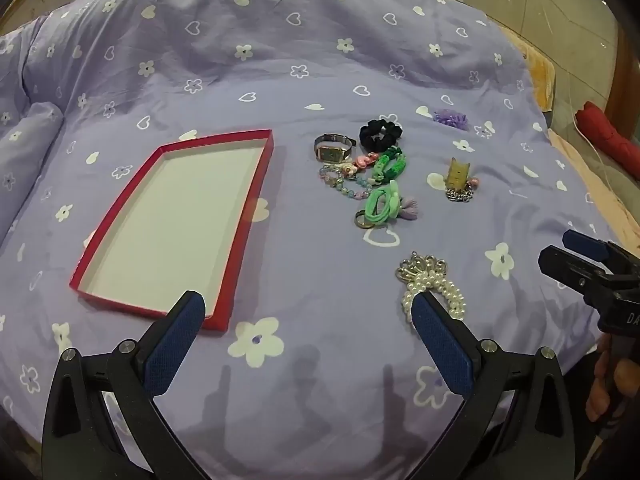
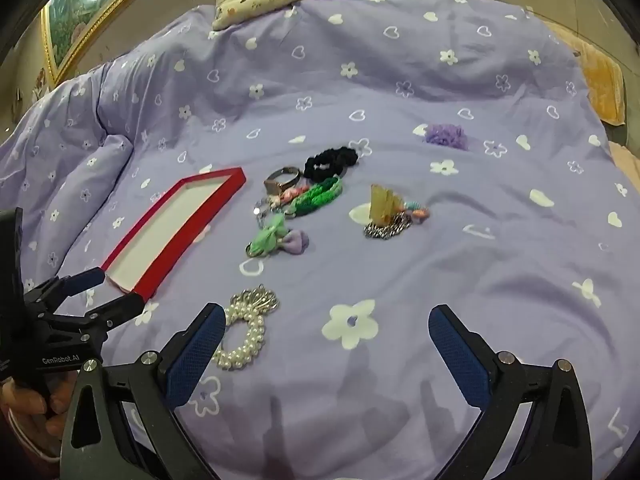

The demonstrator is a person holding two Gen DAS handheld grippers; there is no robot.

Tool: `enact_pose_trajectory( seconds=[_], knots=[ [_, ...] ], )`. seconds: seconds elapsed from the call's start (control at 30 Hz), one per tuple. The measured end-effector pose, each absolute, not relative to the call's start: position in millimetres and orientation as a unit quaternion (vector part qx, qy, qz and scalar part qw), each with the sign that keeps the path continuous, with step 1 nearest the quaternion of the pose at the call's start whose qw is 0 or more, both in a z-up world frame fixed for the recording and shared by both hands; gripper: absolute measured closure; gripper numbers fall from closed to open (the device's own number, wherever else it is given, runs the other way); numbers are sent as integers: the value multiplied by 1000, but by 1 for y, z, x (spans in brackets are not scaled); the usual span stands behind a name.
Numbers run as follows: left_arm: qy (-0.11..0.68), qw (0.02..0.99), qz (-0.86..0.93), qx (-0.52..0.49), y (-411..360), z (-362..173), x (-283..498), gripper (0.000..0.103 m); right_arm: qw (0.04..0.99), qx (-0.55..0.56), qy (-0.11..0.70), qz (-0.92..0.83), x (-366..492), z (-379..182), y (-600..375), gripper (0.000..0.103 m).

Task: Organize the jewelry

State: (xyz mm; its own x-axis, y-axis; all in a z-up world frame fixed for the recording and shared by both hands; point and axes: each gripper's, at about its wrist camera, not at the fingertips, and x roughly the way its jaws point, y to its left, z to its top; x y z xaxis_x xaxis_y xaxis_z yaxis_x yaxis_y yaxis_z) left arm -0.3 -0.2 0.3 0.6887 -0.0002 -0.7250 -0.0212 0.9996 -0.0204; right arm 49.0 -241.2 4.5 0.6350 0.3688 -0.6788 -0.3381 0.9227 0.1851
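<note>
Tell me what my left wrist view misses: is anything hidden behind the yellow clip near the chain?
Observer: Yes. The right wrist view shows small pink and teal charms beside the yellow clip, touching the chain.
Operator: And the right gripper, open or shut? I only see its side.
Observer: Open. The right gripper has its fingers spread wide over the purple duvet, holding nothing.
Operator: What is that lilac tuft by the green hair tie?
Observer: From the right it reads as a purple bow next to the green bow tie.
</note>
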Motion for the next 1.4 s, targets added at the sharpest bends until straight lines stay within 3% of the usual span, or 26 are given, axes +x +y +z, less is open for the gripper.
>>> enact_pose_trajectory(
  seconds=[1.4],
  knots=[
    [384,923,10,-7,-8,11,-5,0,903,27,370,216,40,14,-231,1]
  ],
)
